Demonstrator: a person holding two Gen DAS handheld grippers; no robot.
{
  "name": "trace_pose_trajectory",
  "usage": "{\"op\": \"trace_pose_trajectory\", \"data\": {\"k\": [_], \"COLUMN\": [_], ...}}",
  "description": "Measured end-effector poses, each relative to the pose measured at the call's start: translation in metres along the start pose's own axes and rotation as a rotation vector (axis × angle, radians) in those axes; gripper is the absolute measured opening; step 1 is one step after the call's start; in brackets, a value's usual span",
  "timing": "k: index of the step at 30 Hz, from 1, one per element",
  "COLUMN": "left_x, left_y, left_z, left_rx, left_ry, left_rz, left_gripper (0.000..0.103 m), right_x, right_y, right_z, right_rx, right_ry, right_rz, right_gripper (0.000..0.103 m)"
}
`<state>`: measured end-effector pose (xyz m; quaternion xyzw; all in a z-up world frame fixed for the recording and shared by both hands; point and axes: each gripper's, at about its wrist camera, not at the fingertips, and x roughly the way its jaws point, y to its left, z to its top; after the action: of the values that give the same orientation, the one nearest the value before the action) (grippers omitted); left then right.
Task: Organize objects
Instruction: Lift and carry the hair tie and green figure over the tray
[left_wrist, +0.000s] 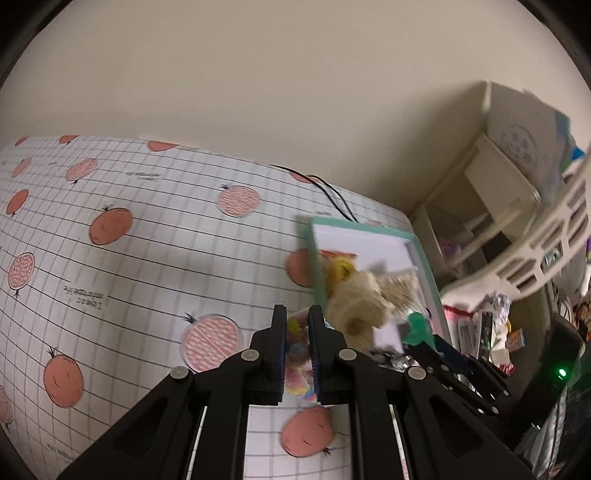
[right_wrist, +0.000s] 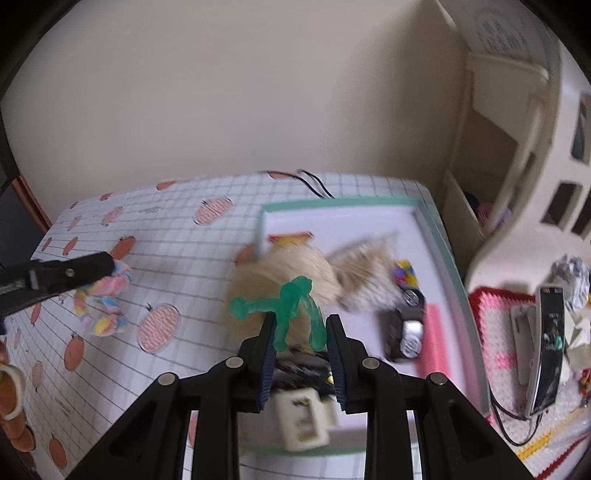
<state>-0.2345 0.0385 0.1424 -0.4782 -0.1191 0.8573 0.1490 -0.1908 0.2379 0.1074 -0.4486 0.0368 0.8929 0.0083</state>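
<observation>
The right gripper is clenched on a green toy figure, above the tray. The left gripper, at its 9 o'clock, grasps a pastel rope toy.

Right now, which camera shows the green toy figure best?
The right wrist view: the green toy figure sits whole between the right tool fingers, arms and legs visible. The left wrist view catches only a green scrap beside the plush toy.

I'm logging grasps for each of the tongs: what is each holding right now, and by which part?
Left tongs: pastel braided rope toy, pinched at one end. Right tongs: translucent green plastic figure, gripped by its legs.
</observation>
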Motion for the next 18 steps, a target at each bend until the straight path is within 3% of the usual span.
{"op": "trace_pose_trajectory", "data": {"k": [9,18], "left_x": [0.024,0.056], "left_y": [-0.039,-0.073], "left_z": [-0.027,-0.054], "left_rx": [0.012,0.071], "left_ry": [0.065,0.139], "left_rz": [-0.021,0.026], "left_gripper": [0.012,0.012], "right_x": [0.012,0.014], "right_y": [-0.044,-0.066], "right_z": [-0.012,-0.021], "right_rx": [0.079,0.033], "right_ry": [0.042,0.077], "right_rz": [0.018,0.005], "right_gripper": [0.028,0.028]}}
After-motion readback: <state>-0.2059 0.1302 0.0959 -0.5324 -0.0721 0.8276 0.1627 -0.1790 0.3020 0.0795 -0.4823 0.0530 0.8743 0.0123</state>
